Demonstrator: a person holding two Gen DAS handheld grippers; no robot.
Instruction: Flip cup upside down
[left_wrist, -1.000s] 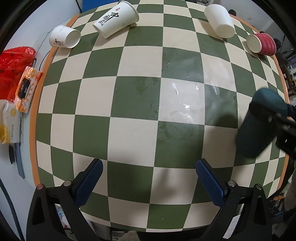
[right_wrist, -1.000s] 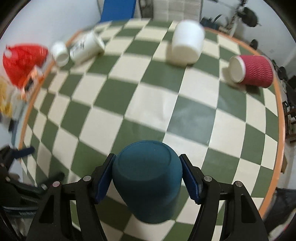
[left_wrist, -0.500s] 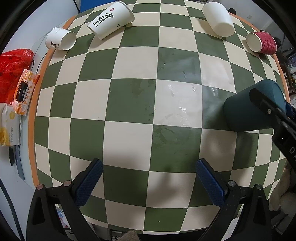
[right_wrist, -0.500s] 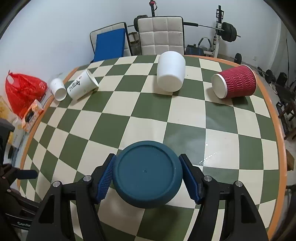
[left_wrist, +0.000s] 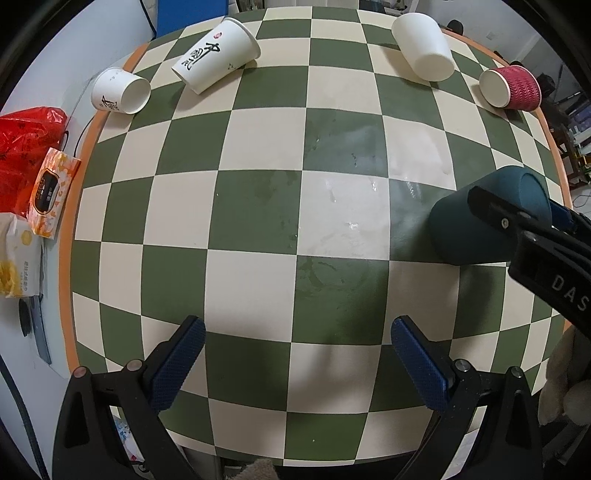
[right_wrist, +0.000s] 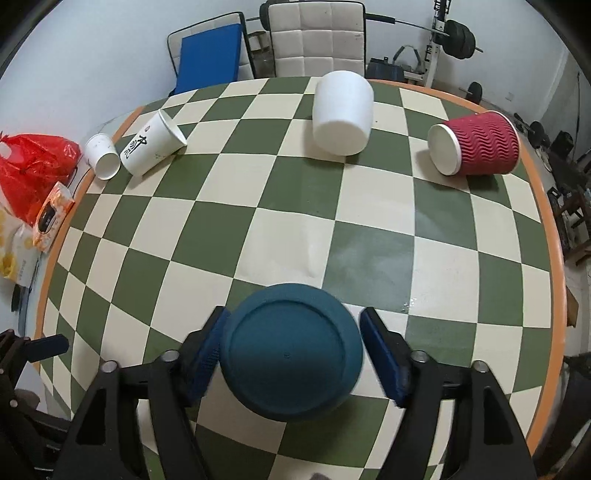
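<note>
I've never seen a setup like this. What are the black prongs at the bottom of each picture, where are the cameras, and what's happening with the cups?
There is no robot here. A person holds a two-finger gripper in each hand, and each has a fisheye camera looking along its fingers. One picture is from the left gripper, whose jaws are open and empty above the checkered table. The other is from the right gripper. A teal cup sits between its jaws, base facing the camera; whether they clamp it is unclear. Lying on their sides farther back are a small white cup, a printed white cup, a plain white cup and a red ribbed cup.
</note>
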